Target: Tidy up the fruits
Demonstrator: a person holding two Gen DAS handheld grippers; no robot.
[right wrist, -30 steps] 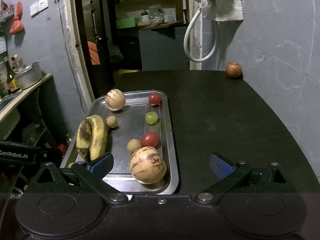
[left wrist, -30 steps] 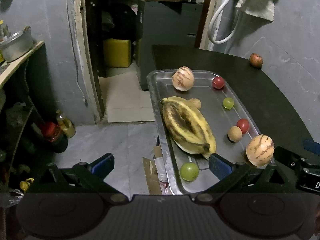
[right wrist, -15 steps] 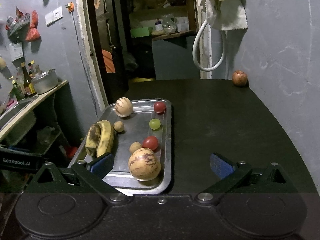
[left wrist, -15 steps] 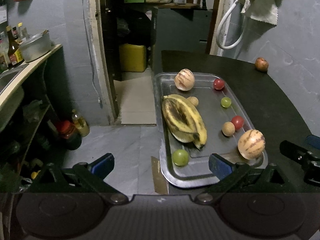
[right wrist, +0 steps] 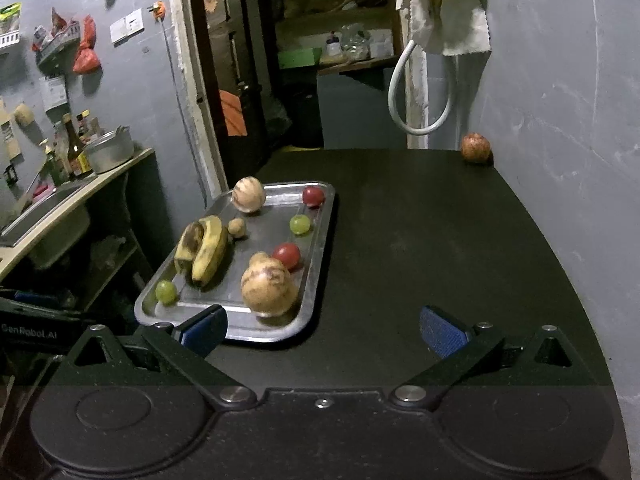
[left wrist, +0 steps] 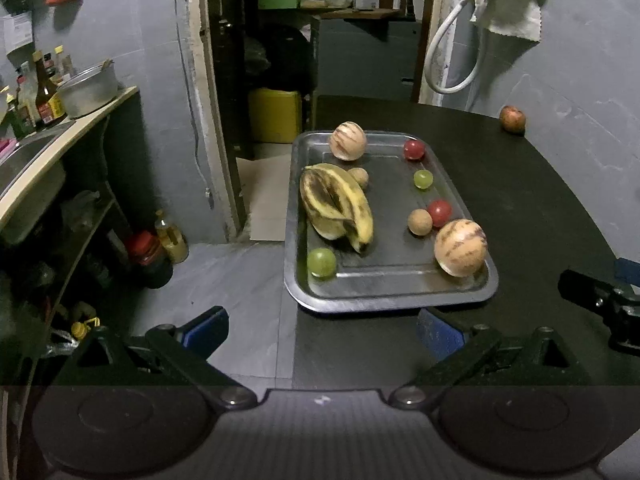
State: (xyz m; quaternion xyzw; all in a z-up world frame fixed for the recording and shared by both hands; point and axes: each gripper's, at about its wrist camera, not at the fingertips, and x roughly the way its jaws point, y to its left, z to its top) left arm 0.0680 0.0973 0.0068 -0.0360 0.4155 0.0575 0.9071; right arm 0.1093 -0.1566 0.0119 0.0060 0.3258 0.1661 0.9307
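Observation:
A steel tray [left wrist: 400, 298] [right wrist: 316, 248] sits at the left edge of a dark table [right wrist: 440, 240]. On it lie a bunch of bananas [left wrist: 338, 204] [right wrist: 204, 250], two striped melons [left wrist: 460, 252] [left wrist: 347, 140], two red fruits [left wrist: 440, 212] [left wrist: 413, 149], two green fruits [left wrist: 321, 263] [left wrist: 423, 179] and two small brown fruits [left wrist: 419, 222] [left wrist: 359, 177]. A reddish fruit [left wrist: 512, 119] [right wrist: 475, 147] rests alone on the table by the far wall. My left gripper [left wrist: 322, 330] and right gripper [right wrist: 322, 330] both stand open and hold nothing, short of the tray's near rim.
The tray's left side hangs past the table edge above the floor. A counter with a metal pot [left wrist: 90, 90] and bottles [left wrist: 42, 92] stands at the left, jars [left wrist: 150, 254] on the floor below. A grey wall borders the table on the right; a doorway lies behind.
Both grippers have pulled back and risen from the tray, so it looks smaller and farther. The fruits have kept their places. Both grippers stay open.

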